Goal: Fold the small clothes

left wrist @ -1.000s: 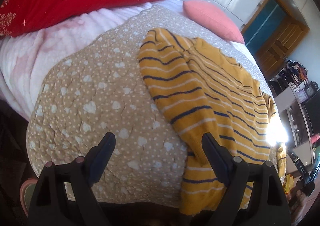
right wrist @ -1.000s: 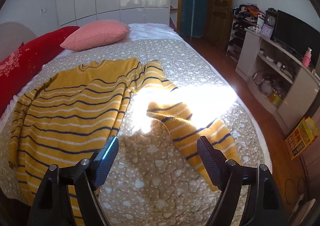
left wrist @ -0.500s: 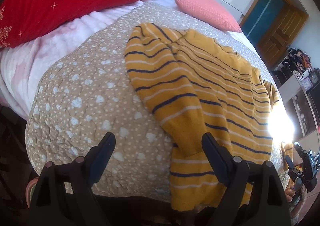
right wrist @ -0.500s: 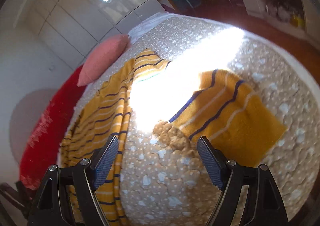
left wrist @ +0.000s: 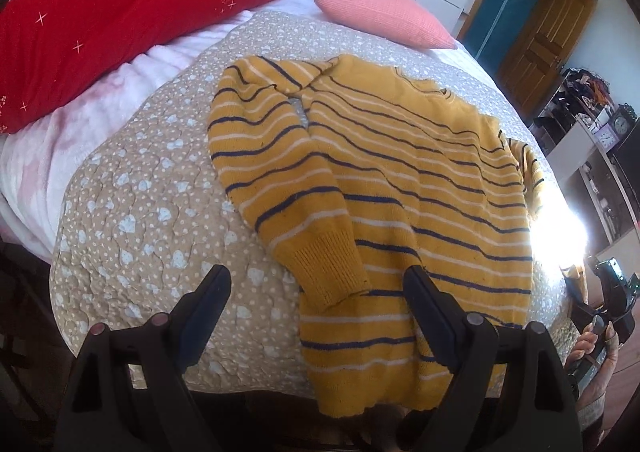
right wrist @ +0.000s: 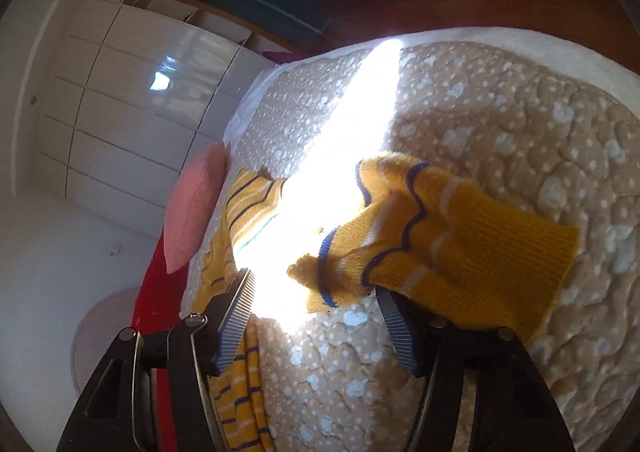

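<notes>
Left wrist view: the striped sweater (left wrist: 400, 179) is lying flat on the bed (left wrist: 132, 187), one sleeve folded inward, while both the left hand-held gripper (left wrist: 316, 292) and right hand-held gripper (right wrist: 316, 312) are hovering spread, apparently positioning for sleeve-cuff grasps.

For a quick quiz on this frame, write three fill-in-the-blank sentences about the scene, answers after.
1. The sweater is yellow with ____ and white stripes.
2. Both the left gripper and right gripper are ____.
3. Beside the red pillow lies a ____ pillow.

Answers: navy; open; pink
</notes>
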The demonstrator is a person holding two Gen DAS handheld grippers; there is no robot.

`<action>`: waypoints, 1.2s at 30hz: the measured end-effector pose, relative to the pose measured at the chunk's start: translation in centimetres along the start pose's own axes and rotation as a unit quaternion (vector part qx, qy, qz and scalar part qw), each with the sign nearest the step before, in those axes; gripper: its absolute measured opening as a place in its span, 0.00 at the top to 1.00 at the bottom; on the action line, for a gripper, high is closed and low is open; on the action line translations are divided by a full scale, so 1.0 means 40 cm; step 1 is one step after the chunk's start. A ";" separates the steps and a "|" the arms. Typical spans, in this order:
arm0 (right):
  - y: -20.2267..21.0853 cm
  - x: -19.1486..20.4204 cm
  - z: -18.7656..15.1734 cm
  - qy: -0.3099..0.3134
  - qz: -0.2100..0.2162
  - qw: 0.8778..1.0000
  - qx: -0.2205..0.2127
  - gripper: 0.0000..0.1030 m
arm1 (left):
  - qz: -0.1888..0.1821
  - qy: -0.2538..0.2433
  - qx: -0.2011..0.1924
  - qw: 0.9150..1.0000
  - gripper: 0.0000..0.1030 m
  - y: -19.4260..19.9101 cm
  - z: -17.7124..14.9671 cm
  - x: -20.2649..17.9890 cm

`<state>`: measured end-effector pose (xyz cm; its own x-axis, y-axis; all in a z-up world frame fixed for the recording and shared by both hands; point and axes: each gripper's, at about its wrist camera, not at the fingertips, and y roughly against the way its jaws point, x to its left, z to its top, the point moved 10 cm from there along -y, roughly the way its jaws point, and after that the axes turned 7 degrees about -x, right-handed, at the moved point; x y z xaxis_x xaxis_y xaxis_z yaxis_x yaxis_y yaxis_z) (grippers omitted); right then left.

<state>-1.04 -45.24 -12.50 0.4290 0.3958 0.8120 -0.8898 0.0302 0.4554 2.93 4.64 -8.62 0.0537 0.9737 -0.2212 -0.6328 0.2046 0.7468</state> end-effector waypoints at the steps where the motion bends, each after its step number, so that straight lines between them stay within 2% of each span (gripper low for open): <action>1: 0.001 -0.006 0.007 -0.008 0.003 1.000 0.000 0.39 | -0.001 -0.001 0.000 1.000 0.15 0.002 0.000 -0.003; 5: 0.027 -0.008 0.017 -0.010 0.008 1.000 -0.002 0.39 | -0.004 -0.007 0.002 1.000 0.15 0.001 -0.006 -0.016; 9: 0.052 -0.013 -0.022 -0.019 0.021 0.999 0.015 0.27 | -0.008 -0.006 0.005 1.000 0.15 -0.001 -0.013 -0.020; 12: 0.065 -0.018 -0.068 -0.010 0.023 0.999 0.034 0.23 | -0.010 -0.004 0.010 1.000 0.15 -0.010 -0.019 -0.022; 15: 0.064 -0.024 -0.057 -0.002 0.017 1.000 0.022 0.23 | -0.012 -0.007 0.016 1.000 0.15 -0.016 -0.025 -0.031; 20: 0.058 -0.071 0.057 -0.019 -0.019 0.999 -0.040 0.24 | -0.009 -0.016 0.009 1.000 0.15 -0.001 -0.028 -0.036; 22: 0.050 -0.083 0.098 -0.010 -0.037 0.998 -0.055 0.28 | -0.006 -0.015 0.010 1.000 0.15 0.000 -0.029 -0.032; 23: 0.047 -0.087 0.111 -0.002 -0.047 0.997 -0.055 0.37 | -0.005 -0.014 0.011 1.000 0.15 -0.001 -0.030 -0.031; 24: 0.043 -0.086 0.127 0.009 -0.052 0.997 -0.052 0.62 | -0.004 -0.014 0.012 1.000 0.15 0.000 -0.031 -0.030; 26: 0.044 -0.073 0.164 0.032 -0.048 0.997 -0.046 0.87 | -0.003 -0.014 0.012 1.000 0.15 0.002 -0.030 -0.030; 29: 0.115 -0.050 0.256 0.084 -0.075 0.989 -0.096 0.89 | -0.002 -0.017 0.007 1.000 0.15 0.008 -0.024 -0.032; 33: 0.206 -0.058 0.410 0.111 -0.128 0.971 -0.170 0.90 | -0.005 -0.012 0.006 1.000 0.15 0.005 -0.020 -0.031; 35: 0.226 -0.055 0.464 0.138 -0.165 0.958 -0.188 0.90 | -0.003 -0.007 0.007 1.000 0.15 0.002 -0.018 -0.021; 36: 0.225 -0.040 0.475 0.150 -0.167 0.957 -0.185 0.90 | -0.003 -0.005 0.007 1.000 0.15 0.001 -0.017 -0.018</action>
<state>-6.80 -63.05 -2.77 0.6851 0.5513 0.4761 -0.7282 0.5029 0.4655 2.32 3.90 -8.86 0.0661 0.9734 -0.2193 -0.6215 0.2121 0.7542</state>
